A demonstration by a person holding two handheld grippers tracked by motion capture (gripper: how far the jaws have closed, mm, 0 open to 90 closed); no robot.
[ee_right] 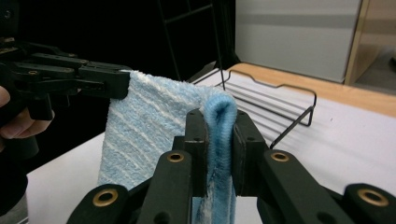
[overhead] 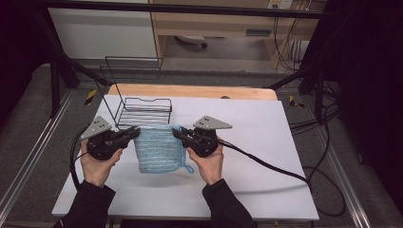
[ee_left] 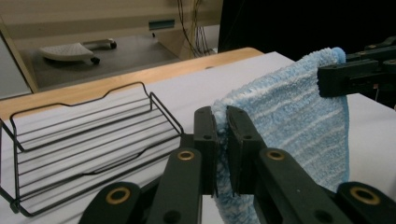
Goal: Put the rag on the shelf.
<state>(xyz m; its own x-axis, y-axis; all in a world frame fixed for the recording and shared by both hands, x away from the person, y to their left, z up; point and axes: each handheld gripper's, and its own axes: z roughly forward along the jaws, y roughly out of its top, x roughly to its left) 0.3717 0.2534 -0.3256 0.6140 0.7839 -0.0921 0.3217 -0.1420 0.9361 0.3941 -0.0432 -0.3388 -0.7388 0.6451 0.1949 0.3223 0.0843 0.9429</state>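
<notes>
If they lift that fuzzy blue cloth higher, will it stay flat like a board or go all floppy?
Probably floppy: the light blue terry cloth with pale stripes already sags between the left gripper and the right gripper, each pinching an upper corner. It looks light, as thin pinches carry it. It seems unlikely to slip, since the fuzzy pile bunches between the jaws.

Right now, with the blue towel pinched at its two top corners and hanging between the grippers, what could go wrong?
1. Both the left gripper and the right gripper clamp only a thin edge of the blue towel, so a corner might slip out.
2. The wire rack stands close behind the towel; the hanging cloth could snag its wires.
3. The towel's small loop dangles at the lower corner and may drag on the white table.
</notes>
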